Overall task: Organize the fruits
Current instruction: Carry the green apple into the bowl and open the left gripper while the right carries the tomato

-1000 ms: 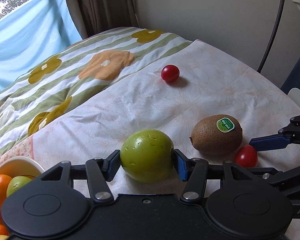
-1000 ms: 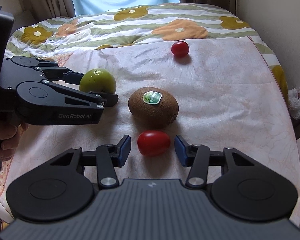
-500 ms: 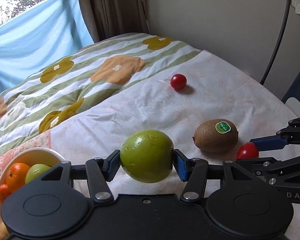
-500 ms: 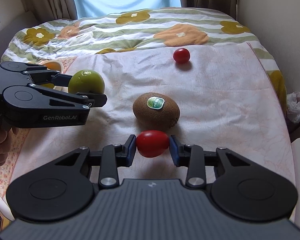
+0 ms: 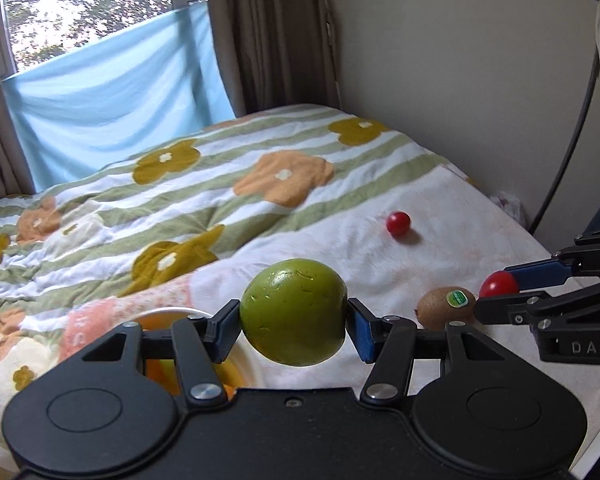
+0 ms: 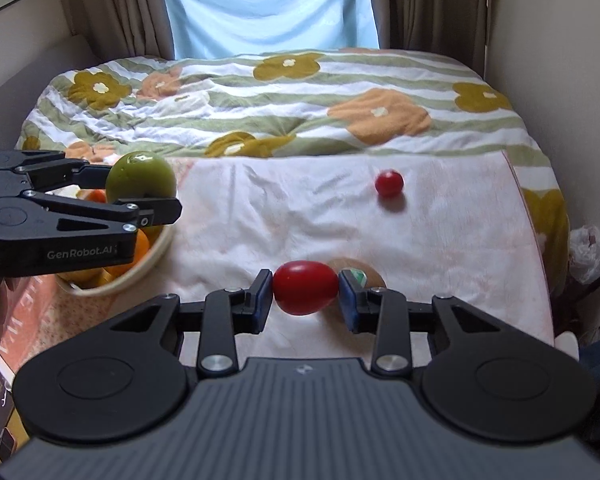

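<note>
Item 1: my left gripper [image 5: 294, 330], blue pads clamped on either side of a green apple [image 5: 293, 311], which hangs clear of the bedding and above the rim of the cream bowl [image 6: 156, 254]; the right wrist view shows that apple over the bowl, with oranges [image 6: 138, 246] lying inside. Item 2: my right gripper [image 6: 305, 298], pads pressed against both ends of an oval red tomato [image 6: 305, 287], lifted off the white cloth [image 6: 260, 216]; these jaws have just been closing, with the tomato between them. Item 3: 1 kiwi [image 5: 446, 307] with a green sticker, resting on the white cloth just beside my right fingers in the left wrist view, mostly hidden behind the tomato and pad in the right wrist view. Item 4: 1 small round tomato [image 6: 389, 183], lying alone on the cloth farther back, well apart from the kiwi. Item 5: flowered striped quilt [image 6: 284, 100] beyond the cloth, with a pale blue curtain [image 5: 112, 92] at the window behind it
</note>
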Demonstrator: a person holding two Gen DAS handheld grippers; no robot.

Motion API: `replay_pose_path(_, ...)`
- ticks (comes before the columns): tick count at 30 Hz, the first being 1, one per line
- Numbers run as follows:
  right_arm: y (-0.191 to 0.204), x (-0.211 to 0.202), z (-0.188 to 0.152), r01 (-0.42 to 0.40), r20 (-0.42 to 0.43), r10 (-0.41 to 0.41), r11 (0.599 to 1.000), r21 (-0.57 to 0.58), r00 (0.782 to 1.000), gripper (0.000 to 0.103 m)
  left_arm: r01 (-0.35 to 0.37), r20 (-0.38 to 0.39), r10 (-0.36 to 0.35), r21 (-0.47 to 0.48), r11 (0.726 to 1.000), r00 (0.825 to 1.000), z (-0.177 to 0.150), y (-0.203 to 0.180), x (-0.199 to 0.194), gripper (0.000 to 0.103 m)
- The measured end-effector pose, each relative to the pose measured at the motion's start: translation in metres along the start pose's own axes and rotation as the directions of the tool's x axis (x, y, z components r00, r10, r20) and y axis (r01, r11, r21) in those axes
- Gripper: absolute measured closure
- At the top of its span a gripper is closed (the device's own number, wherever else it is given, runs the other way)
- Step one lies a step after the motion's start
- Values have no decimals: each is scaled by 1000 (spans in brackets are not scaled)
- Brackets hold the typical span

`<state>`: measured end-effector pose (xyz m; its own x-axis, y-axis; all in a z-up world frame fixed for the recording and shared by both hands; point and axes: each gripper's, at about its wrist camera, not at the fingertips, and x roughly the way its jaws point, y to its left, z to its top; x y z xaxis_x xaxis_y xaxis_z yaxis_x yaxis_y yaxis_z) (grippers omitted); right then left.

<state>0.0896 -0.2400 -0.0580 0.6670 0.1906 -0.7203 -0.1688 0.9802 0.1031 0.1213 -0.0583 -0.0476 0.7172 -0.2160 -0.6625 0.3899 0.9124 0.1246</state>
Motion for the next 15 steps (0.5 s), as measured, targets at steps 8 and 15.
replay_pose_path(8,47,-1,36,-46,33,49,996,-71,998,52,-83,35,85,-67,994,996,-2,53,-29,43)
replay_pose_path(15,98,21,50,-104,28,109,986,-133,994,52,-133,9,135,-120,984,991,-21,100,-31,43)
